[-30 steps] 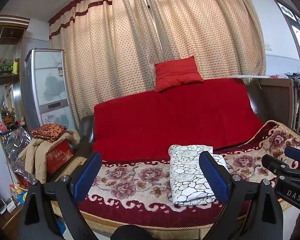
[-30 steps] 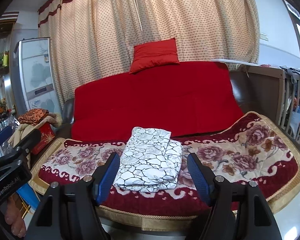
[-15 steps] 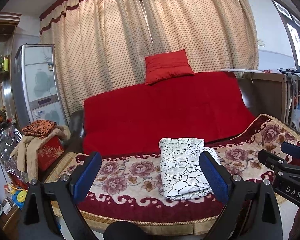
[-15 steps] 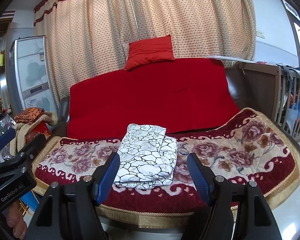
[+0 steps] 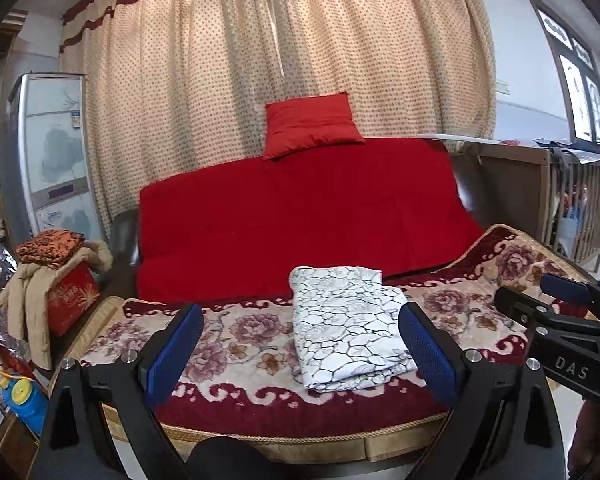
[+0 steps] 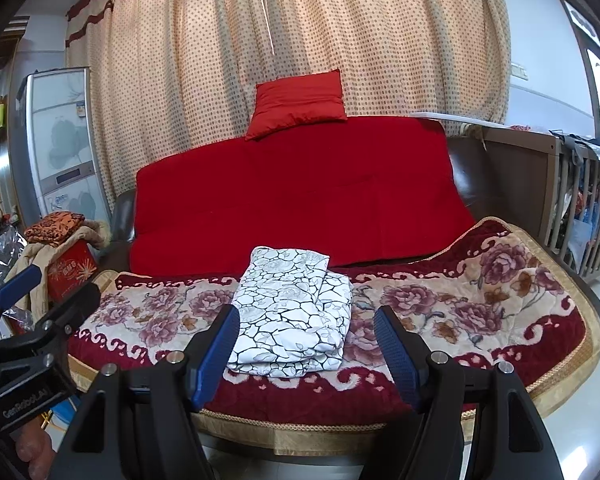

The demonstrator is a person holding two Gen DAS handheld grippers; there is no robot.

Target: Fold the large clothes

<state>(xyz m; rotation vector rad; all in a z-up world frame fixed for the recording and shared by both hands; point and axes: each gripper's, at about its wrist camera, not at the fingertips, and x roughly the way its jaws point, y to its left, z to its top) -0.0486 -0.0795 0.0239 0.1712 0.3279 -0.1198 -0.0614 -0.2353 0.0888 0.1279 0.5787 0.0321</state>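
White crackle-print garment sits folded on floral sofa blanket, well apart from both tools. Left gripper and right gripper spread, empty, and have backed off over the last second; fold looks done

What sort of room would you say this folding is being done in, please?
Most likely a home living room: a sofa draped in red with a floral blanket holding the folded garment, full-length dotted curtains behind, and a standing air conditioner beside it.
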